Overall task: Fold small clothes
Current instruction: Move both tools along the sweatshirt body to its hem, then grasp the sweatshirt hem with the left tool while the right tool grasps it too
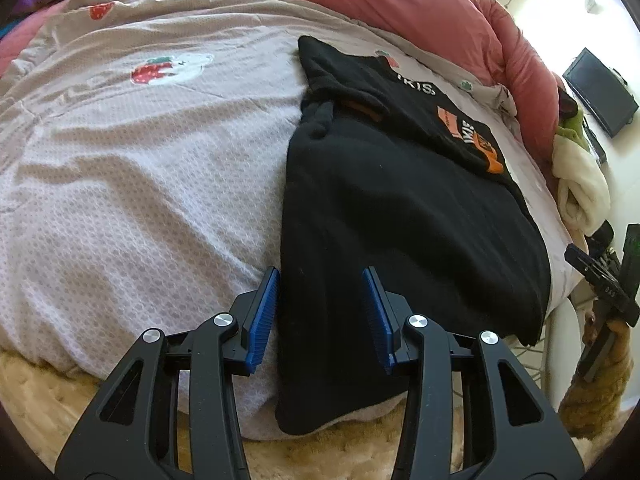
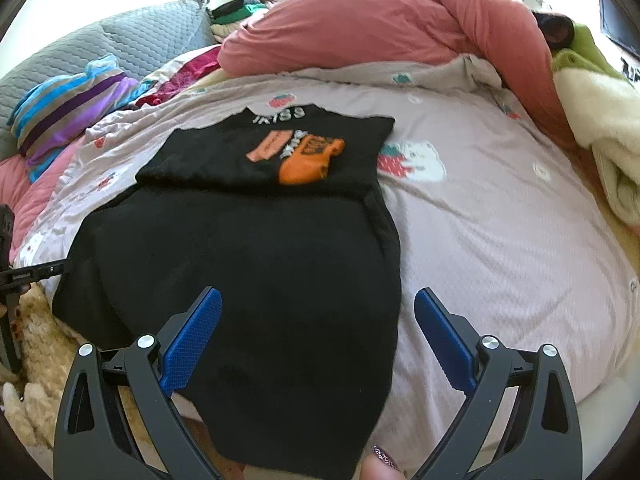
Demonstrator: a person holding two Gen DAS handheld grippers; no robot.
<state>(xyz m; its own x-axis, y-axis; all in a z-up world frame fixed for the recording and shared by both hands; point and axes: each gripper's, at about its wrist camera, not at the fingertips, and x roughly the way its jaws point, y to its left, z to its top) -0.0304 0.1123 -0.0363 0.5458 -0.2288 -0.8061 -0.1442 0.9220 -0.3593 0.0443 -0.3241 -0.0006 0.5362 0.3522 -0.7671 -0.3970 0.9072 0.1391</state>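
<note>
Black shirt [image 1: 400, 208] flat on bed [image 1: 140, 168], long axis running away from both, near hem overhanging edge. Left hand-held gripper [image 1: 322, 312] open, straddling left hem edge. Right hand-held gripper [image 2: 318, 340] open, straddling right hem edge. Both equally near.

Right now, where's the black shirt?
The black shirt lies flat on the strawberry-print bedspread, hem hanging over the near bed edge, in front of the pink duvet; it is also centre-right in the left wrist view.
</note>
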